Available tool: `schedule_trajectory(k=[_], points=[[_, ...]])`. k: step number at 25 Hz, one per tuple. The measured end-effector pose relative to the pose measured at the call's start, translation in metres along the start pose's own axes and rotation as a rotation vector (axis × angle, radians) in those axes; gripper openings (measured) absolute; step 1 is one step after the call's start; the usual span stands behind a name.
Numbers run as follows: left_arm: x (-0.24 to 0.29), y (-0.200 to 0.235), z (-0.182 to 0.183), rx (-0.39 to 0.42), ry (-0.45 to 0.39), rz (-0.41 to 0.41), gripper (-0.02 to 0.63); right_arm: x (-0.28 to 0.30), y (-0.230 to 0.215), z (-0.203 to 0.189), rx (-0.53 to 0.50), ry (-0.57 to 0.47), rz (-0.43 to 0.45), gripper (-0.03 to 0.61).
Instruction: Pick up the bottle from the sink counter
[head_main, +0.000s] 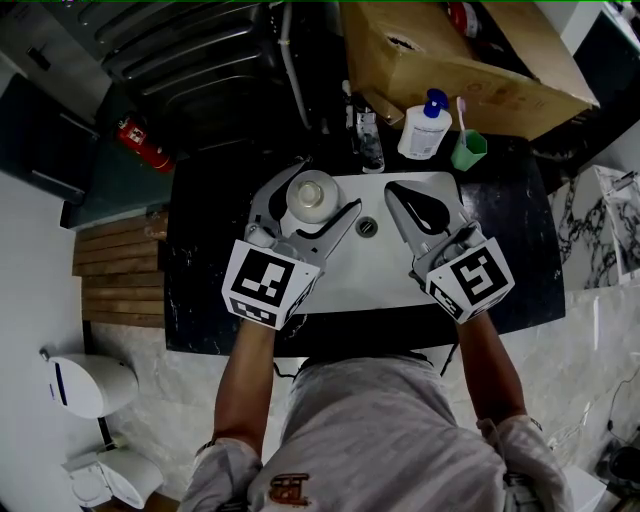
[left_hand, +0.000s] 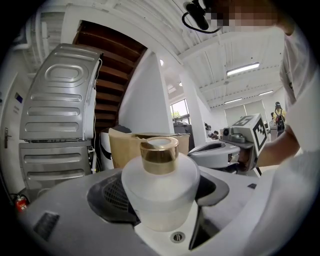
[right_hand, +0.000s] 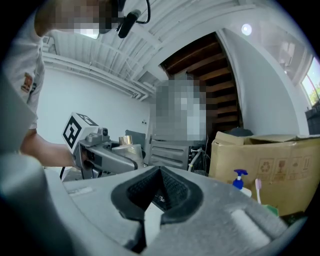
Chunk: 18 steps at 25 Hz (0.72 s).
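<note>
- Head view: I am looking down on the white sink (head_main: 400, 275) set in the black counter (head_main: 200, 260). The left claw (head_main: 318, 192) is gripping the frosted bottle (head_main: 311, 195) from both sides, above the left part of the basin, just beside the drain (head_main: 367, 227). The bottle is standing upright, with its cap pointing to the camera. The right claw (head_main: 420, 205) is hanging over the right part of the basin, well apart from the bottle. Behind the sink a pump bottle (head_main: 425, 125), a green cup (head_main: 468, 150) and a cardboard box (head_main: 450, 55) are standing untouched.
- Left claw view: the jaws are standing wide, and their dark pads are pressing on the round body of the bottle (left_hand: 160, 190). The gold cap (left_hand: 159, 154) is rising above the jaws, so the long axis is running across the grip, not along it. The drain is showing under the bottle, so I judge it is already off the counter.
- Right claw view: the right claw (right_hand: 160, 190) is closed, its pads are meeting and nothing is sitting between them. The bottle (right_hand: 125, 147) is lying to its left, inside the left claw (right_hand: 107, 152).
- My judgement: the left hand is the one carrying the bottle, and the coming move is asking only for lifting it straight up along its own axis.
</note>
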<state>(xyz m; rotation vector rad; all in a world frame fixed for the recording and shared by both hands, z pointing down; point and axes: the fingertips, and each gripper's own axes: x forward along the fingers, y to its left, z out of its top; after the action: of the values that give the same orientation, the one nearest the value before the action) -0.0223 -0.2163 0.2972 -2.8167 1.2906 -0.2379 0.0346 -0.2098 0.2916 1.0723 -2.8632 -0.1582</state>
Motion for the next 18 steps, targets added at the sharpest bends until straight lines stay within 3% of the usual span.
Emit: schedule_trajectory(k=[18], points=[[-0.0065,-0.0064,0.0033,0.005,-0.011,0.001,0.333,-0.0025,0.0098,0.0004,-0.025,0.003,0.014,0.0]])
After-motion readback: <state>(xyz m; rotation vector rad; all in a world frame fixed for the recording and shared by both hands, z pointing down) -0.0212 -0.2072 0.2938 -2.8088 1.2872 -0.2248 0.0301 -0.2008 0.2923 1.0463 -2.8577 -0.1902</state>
